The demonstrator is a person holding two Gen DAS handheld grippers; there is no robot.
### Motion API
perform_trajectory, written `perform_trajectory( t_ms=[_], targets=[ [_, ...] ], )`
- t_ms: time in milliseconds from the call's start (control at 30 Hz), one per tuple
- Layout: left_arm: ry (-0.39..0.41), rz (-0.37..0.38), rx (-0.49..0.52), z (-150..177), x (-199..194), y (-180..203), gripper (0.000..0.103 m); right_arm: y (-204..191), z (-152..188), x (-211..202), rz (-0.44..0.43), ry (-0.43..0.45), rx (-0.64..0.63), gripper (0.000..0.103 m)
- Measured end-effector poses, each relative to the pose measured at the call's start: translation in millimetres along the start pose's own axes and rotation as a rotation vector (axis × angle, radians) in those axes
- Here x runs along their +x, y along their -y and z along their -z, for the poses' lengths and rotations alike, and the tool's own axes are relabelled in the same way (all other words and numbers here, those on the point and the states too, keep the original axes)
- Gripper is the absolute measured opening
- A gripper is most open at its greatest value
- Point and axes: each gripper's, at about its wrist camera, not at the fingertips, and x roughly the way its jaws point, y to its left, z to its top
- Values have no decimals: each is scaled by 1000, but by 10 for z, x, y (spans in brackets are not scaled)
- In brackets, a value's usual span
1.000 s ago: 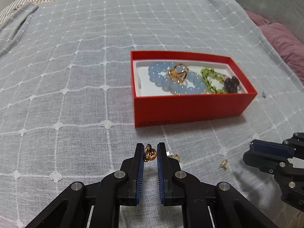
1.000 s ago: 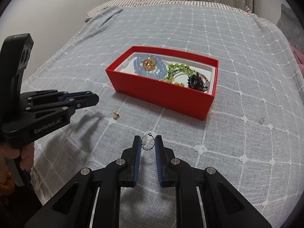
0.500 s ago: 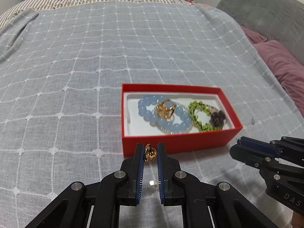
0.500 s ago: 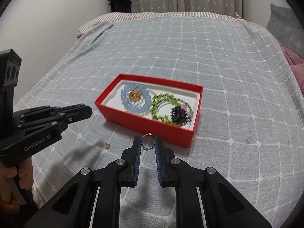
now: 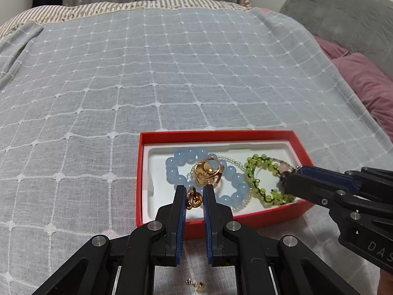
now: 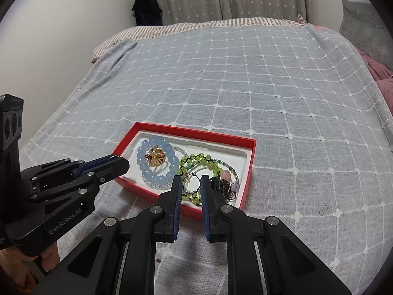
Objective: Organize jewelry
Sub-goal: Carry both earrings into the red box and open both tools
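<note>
A red box [image 5: 245, 218] [image 6: 249, 167] with a white liner lies on the bed. It holds a blue bead bracelet [image 5: 179, 179] [image 6: 147, 172], a gold flower piece [image 5: 207, 170] [image 6: 155, 158], a green bead bracelet [image 5: 258, 189] [image 6: 196, 159] and a dark charm [image 6: 222, 186]. My left gripper [image 5: 194, 198] is shut on a small gold ring [image 5: 193, 198] above the box's near left part. My right gripper [image 6: 191, 183] is shut on a silver beaded hoop [image 6: 192, 184] above the box's near right part.
A small gold earring [image 5: 200, 287] lies on the grey checked bedspread [image 5: 147, 73] below my left gripper. A tiny piece [image 6: 323, 210] lies right of the box. Pink pillows [image 5: 363, 83] and a grey cushion [image 5: 343, 17] sit at the right.
Both grippers rose and moved forward with their pieces, from above the bedspread in front of the box to above its near edge.
</note>
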Motion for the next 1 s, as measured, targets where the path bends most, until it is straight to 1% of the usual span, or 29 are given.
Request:
perform_trajectory(
  t_ms=[300,600,633,700,767,833,900,1000],
  targets=[
    [-22,-10,-16,-43,170,-35,9,20,-22,120,11,-12,-16,16],
    [-29,-21,-21,-47,181,-52,9,76,-24,146,20,-12,2,17],
    [-30,-22,-20,-47,177,-53,9,79,-26,139,20,-11,4,17],
    [-32,-27,-15,-48,164,-50,14,89,-26,120,20,-11,8,18],
    [-28,-32,-12,-46,130,-50,21,94,-25,91,17,-12,11,23],
    [-24,-29,-12,-41,92,-51,23,94,-20,56,14,-5,14,37],
    [-20,-27,-11,-35,50,-55,27,89,-21,4,9,7,16,41],
    [-15,-28,-8,-28,-16,-45,33,79,-19,-84,9,18,14,41]
  ],
)
